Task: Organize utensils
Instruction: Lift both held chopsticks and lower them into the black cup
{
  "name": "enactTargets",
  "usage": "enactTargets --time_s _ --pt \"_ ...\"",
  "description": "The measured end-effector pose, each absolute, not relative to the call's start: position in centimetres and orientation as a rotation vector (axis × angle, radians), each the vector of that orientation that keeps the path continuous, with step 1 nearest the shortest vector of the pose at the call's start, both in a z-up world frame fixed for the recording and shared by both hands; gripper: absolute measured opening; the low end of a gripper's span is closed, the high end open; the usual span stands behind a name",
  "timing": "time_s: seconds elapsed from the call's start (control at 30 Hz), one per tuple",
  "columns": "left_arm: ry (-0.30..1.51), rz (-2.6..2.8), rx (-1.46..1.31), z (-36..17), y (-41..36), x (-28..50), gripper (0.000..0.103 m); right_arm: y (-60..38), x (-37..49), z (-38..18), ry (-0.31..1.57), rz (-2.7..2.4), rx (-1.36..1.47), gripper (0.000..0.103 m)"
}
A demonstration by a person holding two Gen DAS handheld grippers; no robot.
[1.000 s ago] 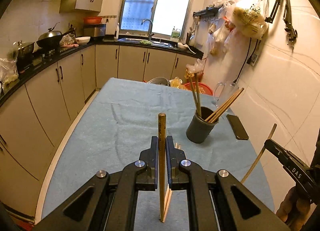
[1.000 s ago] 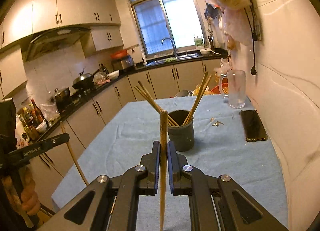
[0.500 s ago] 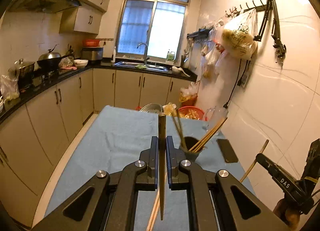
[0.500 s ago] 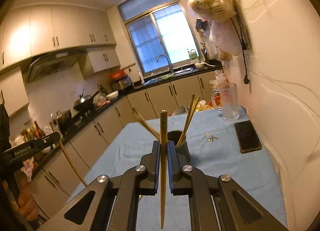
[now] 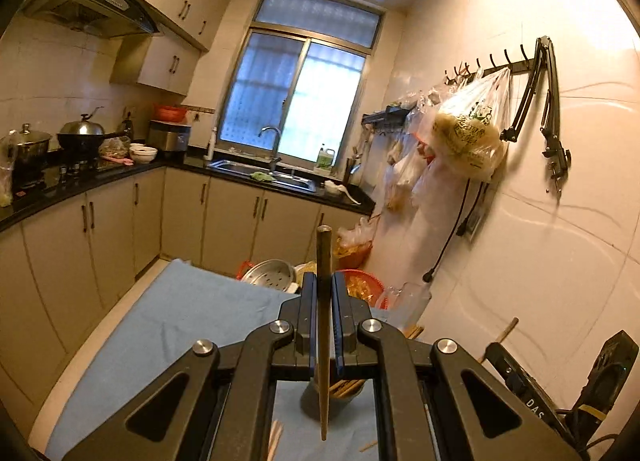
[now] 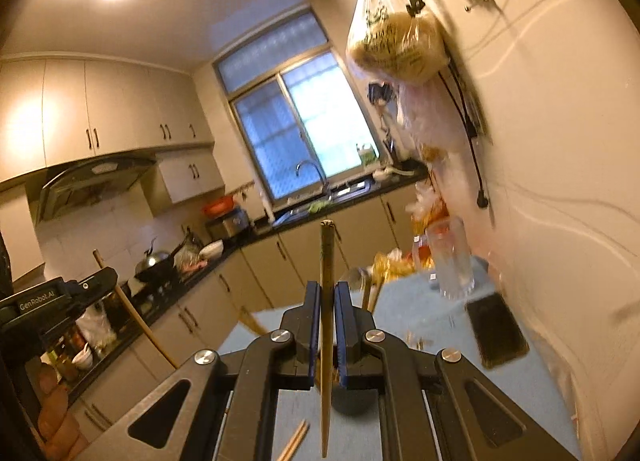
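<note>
Both grippers have risen and tilted up since half a second ago, so the blue cloth-covered table shows less and the round dark holder now sits low, behind the fingers. The left gripper pinches one slim wooden chopstick upright, jaws almost closed on it. The right gripper grips a second chopstick likewise. Loose chopsticks lie flat on the cloth.
</note>
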State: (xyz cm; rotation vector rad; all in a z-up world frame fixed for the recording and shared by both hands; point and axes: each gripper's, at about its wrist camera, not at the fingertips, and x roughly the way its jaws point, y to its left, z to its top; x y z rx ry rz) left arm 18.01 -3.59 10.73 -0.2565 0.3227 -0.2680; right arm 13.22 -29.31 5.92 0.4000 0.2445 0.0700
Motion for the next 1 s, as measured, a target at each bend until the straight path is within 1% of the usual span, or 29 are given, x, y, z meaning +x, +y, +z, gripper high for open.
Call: enactTargets --time_s 0.27,0.4,0.77,1.0 --pt "0.282 -0.282 -0.239 11.2 -6.2 21.6 0.007 -28.7 17.0 7.8 0.174 0.053 0.368 0.008" --pt "0.282 -0.284 -0.228 10.4 -7.2 23.3 0.007 -28.1 18.8 7.9 0.161 0.032 0.339 0.008" --pt "0.352 -0.264 -0.219 6.4 -8.8 27.0 0.007 -28.1 22.0 5.3 0.184 -0.024 0.343 0.008" --pt "0.393 -0.271 -0.206 4.6 -9.0 27.3 0.007 -27.3 22.7 2.5 0.239 0.004 0.346 0.008"
